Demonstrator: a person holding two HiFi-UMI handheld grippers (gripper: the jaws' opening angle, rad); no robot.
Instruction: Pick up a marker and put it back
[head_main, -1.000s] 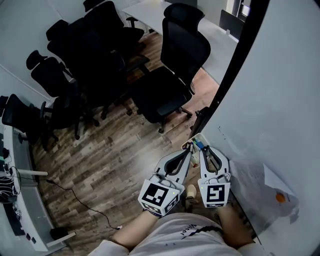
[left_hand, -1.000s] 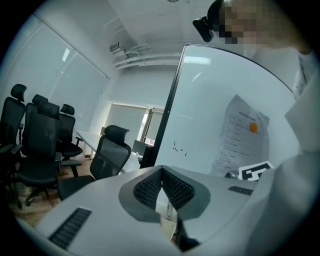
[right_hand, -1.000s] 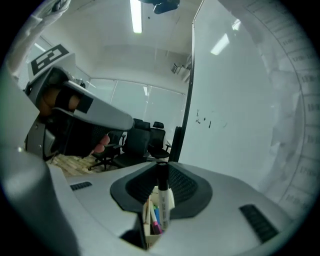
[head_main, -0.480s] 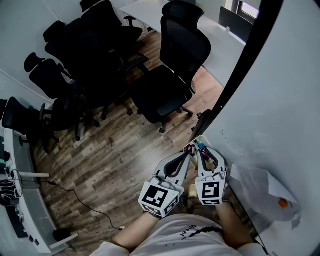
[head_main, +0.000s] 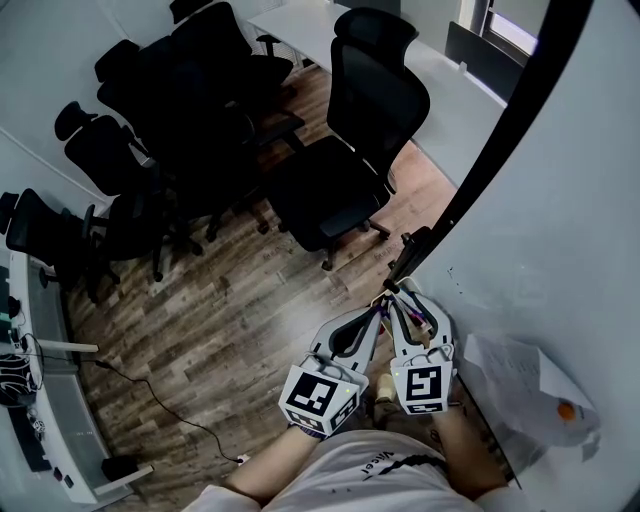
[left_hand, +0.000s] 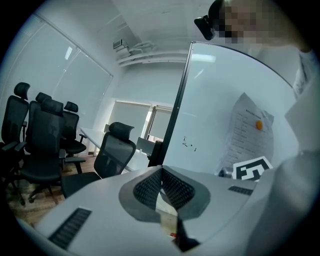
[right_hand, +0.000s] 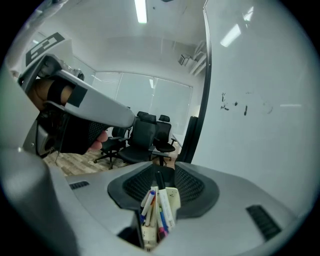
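Right gripper (right_hand: 161, 170): at the foot of the whiteboard (right_hand: 260, 100), near its black frame (head_main: 480, 160), pointed along the board. Its fingers (right_hand: 187, 186) are spread wide, having just been opening. Between them stands the marker (right_hand: 165, 204), white barrel with a black cap uppermost, seated in a cream holder (right_hand: 173, 197) at the board's lower edge. Neither pad appears to press on the marker, though the foreshortened view leaves a light touch uncertain, so it counts as let go and back in the holder. Other pens (right_hand: 149, 199), blue among them, share the holder on the side away from the board. Left gripper (left_hand: 161, 170): held just beside the right one, on the side farther from the whiteboard, also pointed along it. Its fingers (left_hand: 145, 188) are clenched with the tips meeting, and nothing is gripped; a pale object shows through the gap behind the tips, not identifiable. Paper sheet (left_hand: 245, 130): on the whiteboard face, behind the grippers, with an orange magnet (left_hand: 258, 125) on it. Small dark marks (right_hand: 235, 106): on the board face ahead of the right gripper. Office chairs (head_main: 350, 150), black: several grouped on the wood floor (head_main: 230, 330), well out from the whiteboard.
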